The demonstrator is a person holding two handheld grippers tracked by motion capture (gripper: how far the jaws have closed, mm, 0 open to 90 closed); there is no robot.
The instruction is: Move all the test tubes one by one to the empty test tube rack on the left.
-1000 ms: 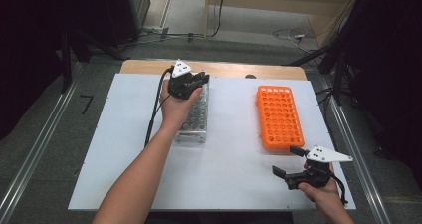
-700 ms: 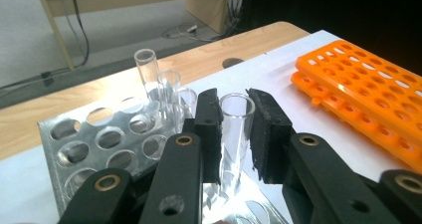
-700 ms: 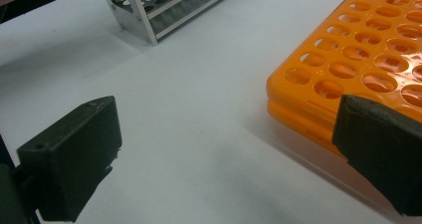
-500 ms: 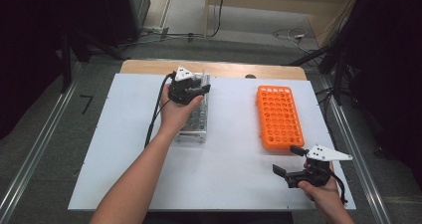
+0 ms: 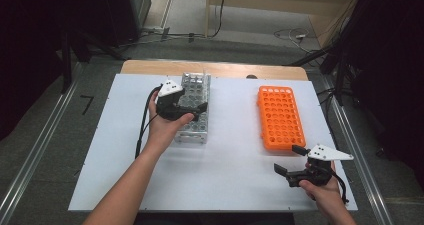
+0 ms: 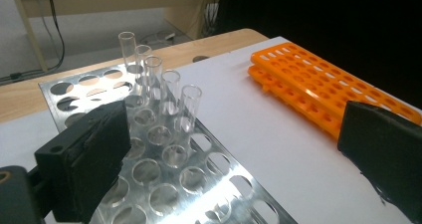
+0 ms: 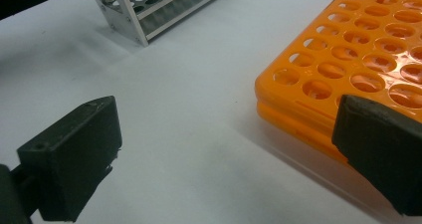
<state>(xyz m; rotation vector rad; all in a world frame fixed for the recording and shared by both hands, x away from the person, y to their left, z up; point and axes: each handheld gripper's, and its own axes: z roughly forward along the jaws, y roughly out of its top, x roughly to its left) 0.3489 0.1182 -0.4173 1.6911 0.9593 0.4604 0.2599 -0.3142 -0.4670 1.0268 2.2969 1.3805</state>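
White tabletop (image 5: pixel 225 175), wooden edge (image 5: pixel 215 68), grey floor (image 5: pixel 40 135)

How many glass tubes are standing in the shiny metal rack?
5 test tubes, upright in one row of the metal rack, just ahead of the open left claw. More may be hidden.

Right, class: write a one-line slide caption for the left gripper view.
Open left gripper poised over a metal rack holding five clear test tubes, orange rack beyond.
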